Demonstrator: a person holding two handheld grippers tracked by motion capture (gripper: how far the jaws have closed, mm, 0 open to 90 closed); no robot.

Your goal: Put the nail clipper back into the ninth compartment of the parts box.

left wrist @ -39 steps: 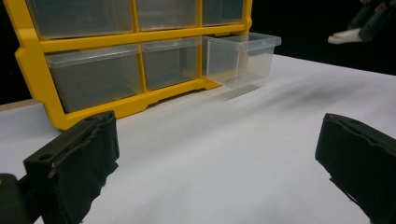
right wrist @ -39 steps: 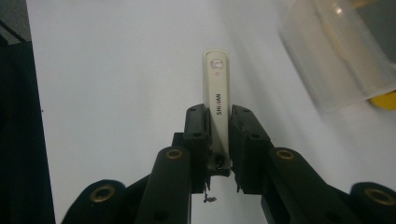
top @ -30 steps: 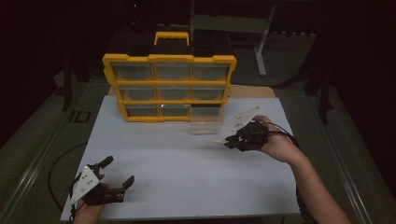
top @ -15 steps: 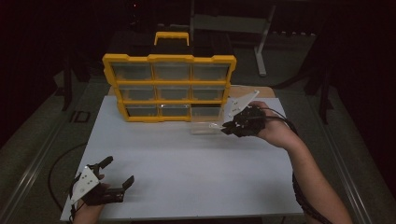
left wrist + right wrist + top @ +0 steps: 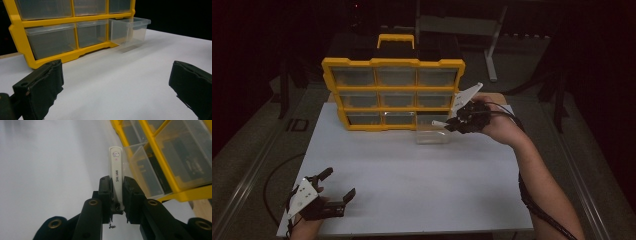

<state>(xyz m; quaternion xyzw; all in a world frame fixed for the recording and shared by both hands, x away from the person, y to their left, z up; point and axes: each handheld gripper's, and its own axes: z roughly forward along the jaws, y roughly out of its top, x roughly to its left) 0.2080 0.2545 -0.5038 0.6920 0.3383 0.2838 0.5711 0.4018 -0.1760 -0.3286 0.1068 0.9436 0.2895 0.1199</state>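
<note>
From the high view we note the right hand-held gripper [image 5: 451, 125] clamped on a slim white stick [image 5: 439, 123], held just above the pulled-out clear drawer [image 5: 432, 134] at the bottom right of the yellow organizer [image 5: 393, 93], while the left hand-held gripper [image 5: 339, 186] rests open near the bench's [image 5: 422, 175] front left corner. In the left gripper view we see its jaws spread wide, nothing between them, the drawer [image 5: 130, 28] well ahead. In the right gripper view the jaws pinch the stick's [image 5: 116, 173] lower end, its tip beside the drawer's [image 5: 142, 173] rim.

Drawer [image 5: 432, 134] pulled out of cabinet [image 5: 393, 92], on table [image 5: 412, 175]
</note>
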